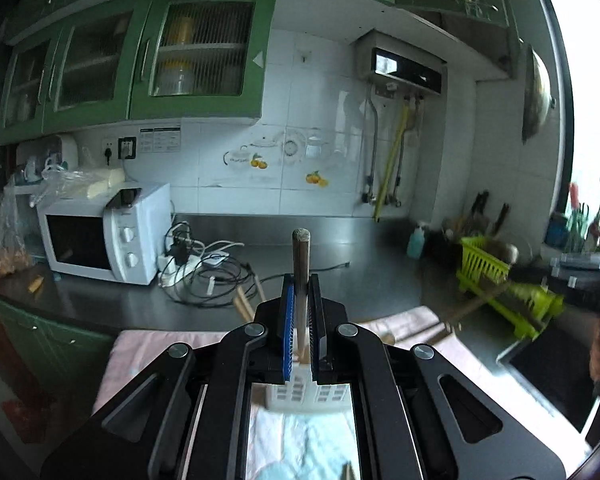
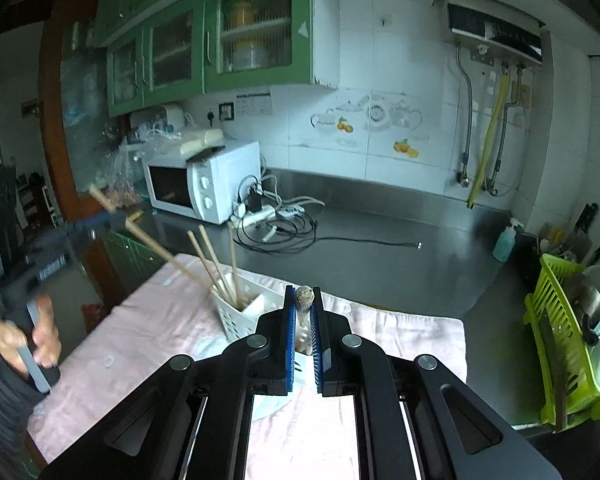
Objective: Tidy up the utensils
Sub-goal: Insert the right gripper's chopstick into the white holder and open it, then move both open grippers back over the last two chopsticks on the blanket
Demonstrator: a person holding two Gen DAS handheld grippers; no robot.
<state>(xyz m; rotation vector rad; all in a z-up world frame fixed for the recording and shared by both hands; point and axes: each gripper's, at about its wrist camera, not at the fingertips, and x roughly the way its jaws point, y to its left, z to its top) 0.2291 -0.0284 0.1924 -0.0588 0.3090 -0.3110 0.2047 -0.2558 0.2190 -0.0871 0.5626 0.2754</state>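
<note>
Chopsticks are going into the white holder (image 2: 244,316) on the pink cloth (image 2: 148,340). Left gripper (image 1: 301,312) is clamping one wooden stick (image 1: 301,264), holding it upright above the holder. Right gripper (image 2: 303,328) is clamping another stick (image 2: 304,300) just right of the holder. Next, judging by this, each tip needs lining up over an open slot and lowering before any release.

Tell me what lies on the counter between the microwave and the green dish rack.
In the right wrist view, a tangle of cables with a power strip sits beside the microwave; from there bare steel counter runs to the soap bottle by the green dish rack.
</note>
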